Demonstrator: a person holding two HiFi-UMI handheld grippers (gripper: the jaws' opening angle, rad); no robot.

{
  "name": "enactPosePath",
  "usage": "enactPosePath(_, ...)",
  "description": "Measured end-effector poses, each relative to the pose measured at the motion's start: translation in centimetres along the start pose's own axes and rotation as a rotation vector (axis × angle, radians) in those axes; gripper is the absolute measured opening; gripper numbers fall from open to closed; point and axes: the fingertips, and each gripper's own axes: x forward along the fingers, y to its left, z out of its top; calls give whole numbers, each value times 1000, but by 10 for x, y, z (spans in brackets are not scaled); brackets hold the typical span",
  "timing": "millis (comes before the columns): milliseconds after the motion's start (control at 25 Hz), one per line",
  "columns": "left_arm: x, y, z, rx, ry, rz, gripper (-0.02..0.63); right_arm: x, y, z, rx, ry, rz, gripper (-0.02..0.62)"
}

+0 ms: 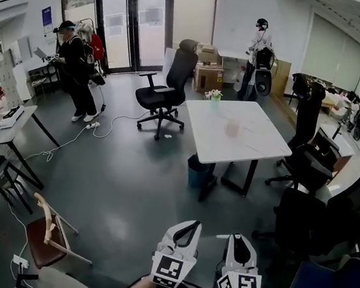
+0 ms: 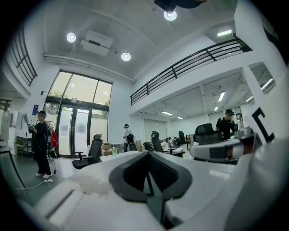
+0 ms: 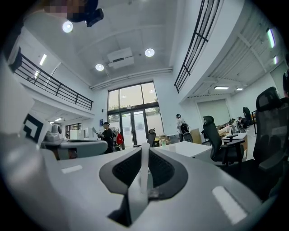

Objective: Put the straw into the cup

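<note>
A pale translucent cup (image 1: 233, 128) stands near the middle of the white table (image 1: 258, 150), well ahead of both grippers. In the head view my left gripper (image 1: 188, 225) and right gripper (image 1: 239, 237) show at the bottom edge, side by side over the grey floor. In the right gripper view a thin white straw (image 3: 144, 162) stands upright between the jaws of the right gripper (image 3: 144, 168), which is shut on it. The white table (image 3: 189, 148) lies far ahead there. The left gripper (image 2: 148, 180) has its jaws together with nothing between them.
A small flower pot (image 1: 214, 96) stands at the table's far corner and a bin (image 1: 197, 172) under it. A black office chair (image 1: 167, 89) is behind the table, more dark chairs (image 1: 310, 157) at the right. A wooden chair (image 1: 47, 231) is lower left. People stand at left (image 1: 74, 70) and at the back (image 1: 259, 48).
</note>
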Motion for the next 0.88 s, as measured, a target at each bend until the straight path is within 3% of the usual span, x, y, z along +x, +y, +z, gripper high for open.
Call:
enactPosePath(480,100,50,-37,-47,1,13,2,106,-32,-18,-33,10,40,48)
enactPosePath(880,228,109,-56,-74,85,-17,2,248,-74,-13,-8,58,59,48)
